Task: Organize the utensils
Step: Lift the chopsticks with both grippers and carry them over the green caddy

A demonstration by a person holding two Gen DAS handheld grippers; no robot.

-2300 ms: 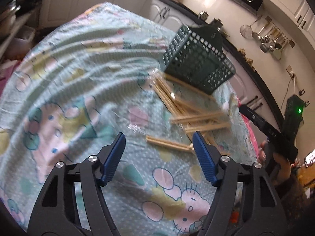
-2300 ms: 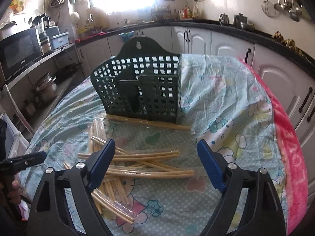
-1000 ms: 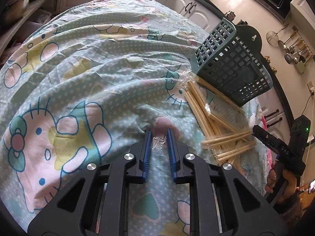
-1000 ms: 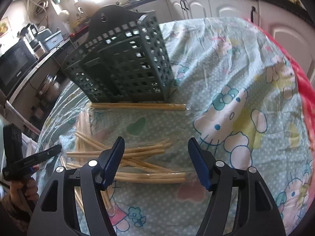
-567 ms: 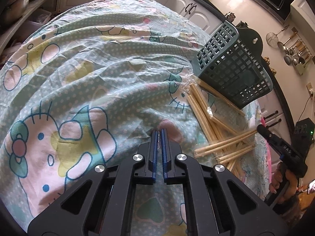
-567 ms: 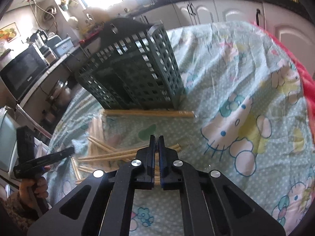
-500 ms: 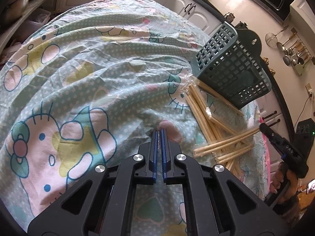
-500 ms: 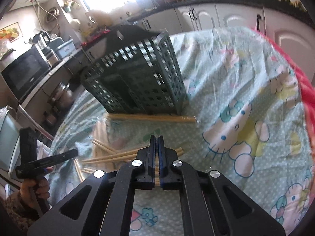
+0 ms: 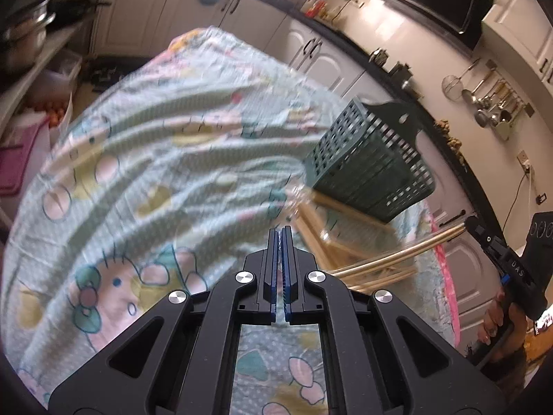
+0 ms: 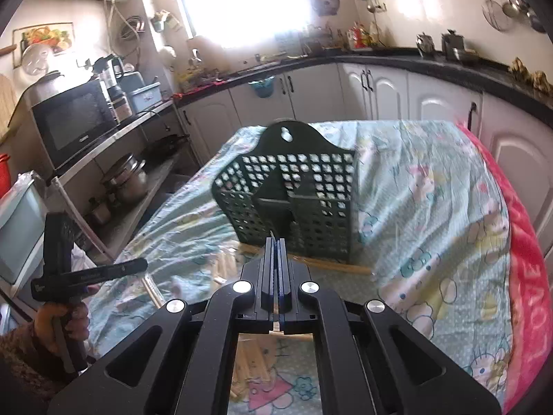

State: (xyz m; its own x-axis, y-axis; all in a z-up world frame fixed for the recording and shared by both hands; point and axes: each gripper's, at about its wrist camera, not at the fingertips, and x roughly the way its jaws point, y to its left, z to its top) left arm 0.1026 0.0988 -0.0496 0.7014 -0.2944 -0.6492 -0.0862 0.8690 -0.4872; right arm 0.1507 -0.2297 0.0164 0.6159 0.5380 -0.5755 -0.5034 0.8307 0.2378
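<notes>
A dark green slotted utensil basket (image 9: 371, 164) stands on the table, also in the right wrist view (image 10: 293, 204). Wrapped wooden chopsticks (image 9: 331, 228) lie in front of it. My left gripper (image 9: 280, 233) is shut on the clear end of a chopstick wrapper. My right gripper (image 10: 275, 242) is shut on the other end of the same wrapped chopsticks (image 9: 397, 256), which hang lifted between the two grippers. In the left wrist view the right gripper (image 9: 473, 226) holds their far end.
A Hello Kitty tablecloth (image 10: 432, 214) covers the table, with a pink border (image 10: 525, 263) at its right edge. Kitchen counters and white cabinets (image 10: 380, 86) surround the table. A microwave (image 10: 74, 122) and pots stand at the left.
Both grippers closed on the ends of a wrapped chopstick pair, then rose and tilted up, lifting it off the pile. The view now takes in more of the kitchen.
</notes>
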